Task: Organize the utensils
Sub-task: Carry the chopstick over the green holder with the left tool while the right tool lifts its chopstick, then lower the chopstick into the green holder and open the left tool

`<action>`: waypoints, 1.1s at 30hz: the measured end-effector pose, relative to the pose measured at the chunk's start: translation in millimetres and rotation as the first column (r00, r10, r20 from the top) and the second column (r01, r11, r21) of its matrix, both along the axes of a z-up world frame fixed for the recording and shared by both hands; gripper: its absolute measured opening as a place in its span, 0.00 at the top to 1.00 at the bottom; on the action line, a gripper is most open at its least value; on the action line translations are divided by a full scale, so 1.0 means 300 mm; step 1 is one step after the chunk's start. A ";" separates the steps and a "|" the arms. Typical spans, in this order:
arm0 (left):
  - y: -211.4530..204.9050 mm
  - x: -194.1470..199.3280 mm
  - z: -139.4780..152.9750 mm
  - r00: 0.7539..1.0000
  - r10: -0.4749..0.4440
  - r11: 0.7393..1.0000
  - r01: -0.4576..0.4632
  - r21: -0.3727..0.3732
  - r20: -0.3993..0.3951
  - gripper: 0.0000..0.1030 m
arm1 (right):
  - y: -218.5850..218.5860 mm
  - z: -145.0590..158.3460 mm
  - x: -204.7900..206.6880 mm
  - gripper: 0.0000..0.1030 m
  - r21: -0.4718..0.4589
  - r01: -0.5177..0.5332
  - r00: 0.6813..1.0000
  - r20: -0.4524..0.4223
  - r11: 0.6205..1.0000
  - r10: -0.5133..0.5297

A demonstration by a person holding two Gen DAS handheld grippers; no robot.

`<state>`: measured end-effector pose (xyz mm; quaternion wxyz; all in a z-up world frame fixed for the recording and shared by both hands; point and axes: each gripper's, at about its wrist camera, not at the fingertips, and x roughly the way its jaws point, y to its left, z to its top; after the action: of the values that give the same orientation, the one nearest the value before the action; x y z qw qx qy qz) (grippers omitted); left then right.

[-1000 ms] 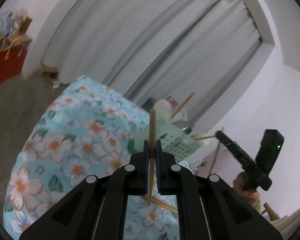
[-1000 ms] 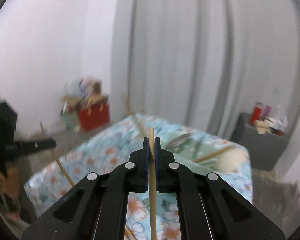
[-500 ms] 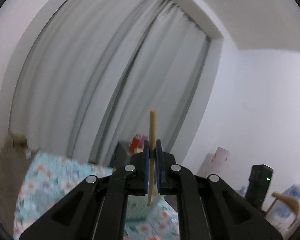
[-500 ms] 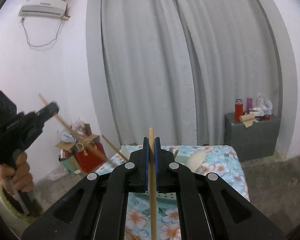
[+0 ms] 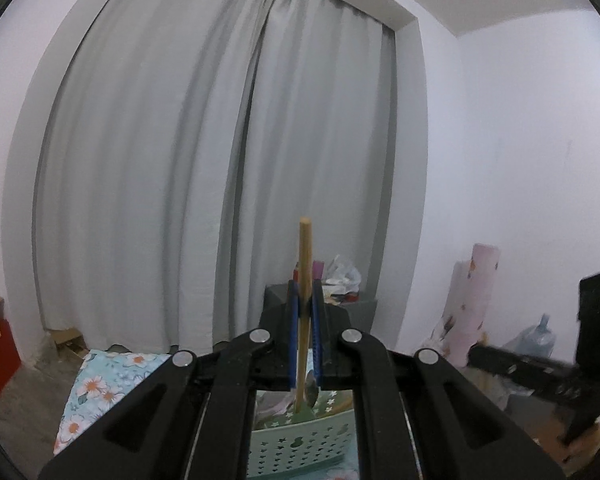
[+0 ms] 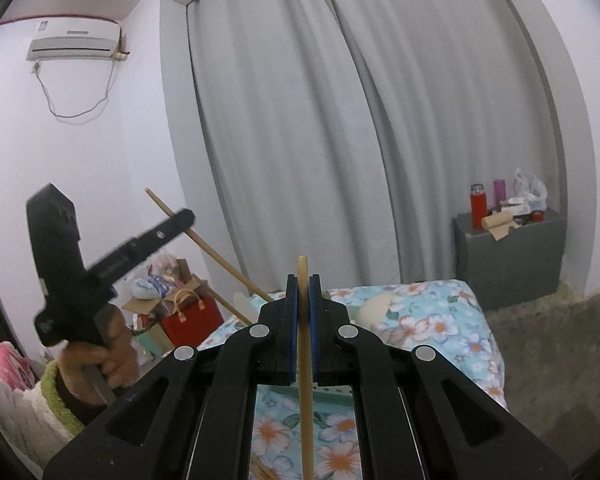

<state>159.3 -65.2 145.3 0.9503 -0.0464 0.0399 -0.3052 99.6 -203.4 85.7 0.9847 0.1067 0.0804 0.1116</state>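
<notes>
Left gripper (image 5: 304,312) clenched on upright chopstick (image 5: 305,264); basket (image 5: 300,446) directly below-ahead. Right gripper (image 6: 303,312) likewise grasping own stick (image 6: 305,380).

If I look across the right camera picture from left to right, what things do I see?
Air conditioner → left gripper holding a chopstick → right gripper with its chopstick → red flask → white bag.

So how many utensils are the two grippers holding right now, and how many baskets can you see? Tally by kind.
Wooden chopsticks: 2, one in the left gripper, one in the right gripper
Green perforated basket: 1
Total: 3
</notes>
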 end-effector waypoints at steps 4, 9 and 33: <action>-0.052 0.051 -0.056 0.999 0.009 0.999 -0.008 0.035 -0.036 0.95 | -0.008 -0.001 -0.002 0.97 0.009 -0.001 1.000 -0.004 1.000 0.001; -0.063 0.124 -0.128 0.985 -0.033 0.999 0.037 0.020 -0.167 0.86 | 0.001 0.002 -0.023 0.97 0.004 0.002 1.000 -0.009 1.000 -0.001; 0.224 -0.092 -0.252 0.960 0.064 0.997 -0.073 -0.023 -0.271 0.22 | 0.061 0.259 0.062 0.97 0.020 -0.020 0.983 0.184 1.000 0.017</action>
<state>131.7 2.0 69.6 0.9451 -0.1043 0.1625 -0.2637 118.3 -185.2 163.3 0.9857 0.1057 -0.0110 0.1309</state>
